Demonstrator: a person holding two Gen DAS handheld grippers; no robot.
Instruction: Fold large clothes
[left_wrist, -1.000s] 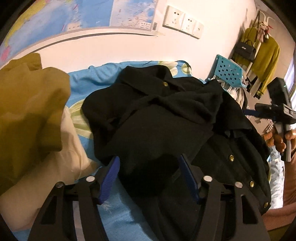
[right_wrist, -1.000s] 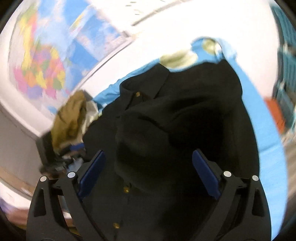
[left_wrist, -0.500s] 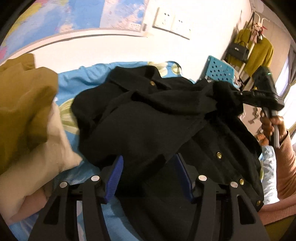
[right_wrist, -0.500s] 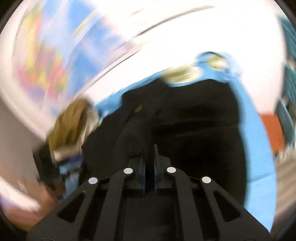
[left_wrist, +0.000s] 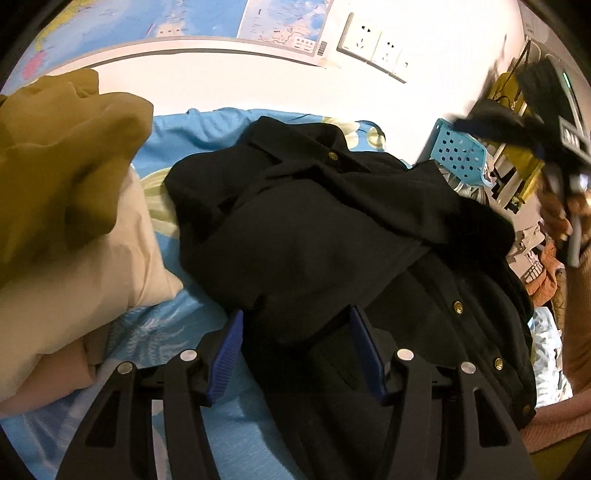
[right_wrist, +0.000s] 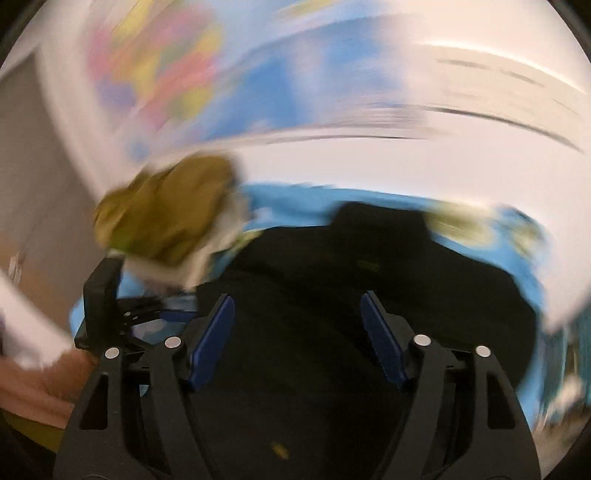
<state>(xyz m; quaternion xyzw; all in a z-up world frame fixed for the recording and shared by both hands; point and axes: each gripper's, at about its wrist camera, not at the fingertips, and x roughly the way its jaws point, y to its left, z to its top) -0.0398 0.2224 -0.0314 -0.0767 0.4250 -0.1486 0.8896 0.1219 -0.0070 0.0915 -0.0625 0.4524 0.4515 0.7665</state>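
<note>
Both grippers agape, empty; right gripper (right_wrist: 297, 332) reopened, released black shirt (left_wrist: 332, 236).

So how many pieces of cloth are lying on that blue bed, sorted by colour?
Black: 1, the black button-up jacket spread in the middle.
Mustard yellow: 1, the crumpled mustard garment on top of the pile at the side.
Cream: 1, the cream fabric bundle beneath it.
Total: 3, all on the blue floral bedsheet.
</note>
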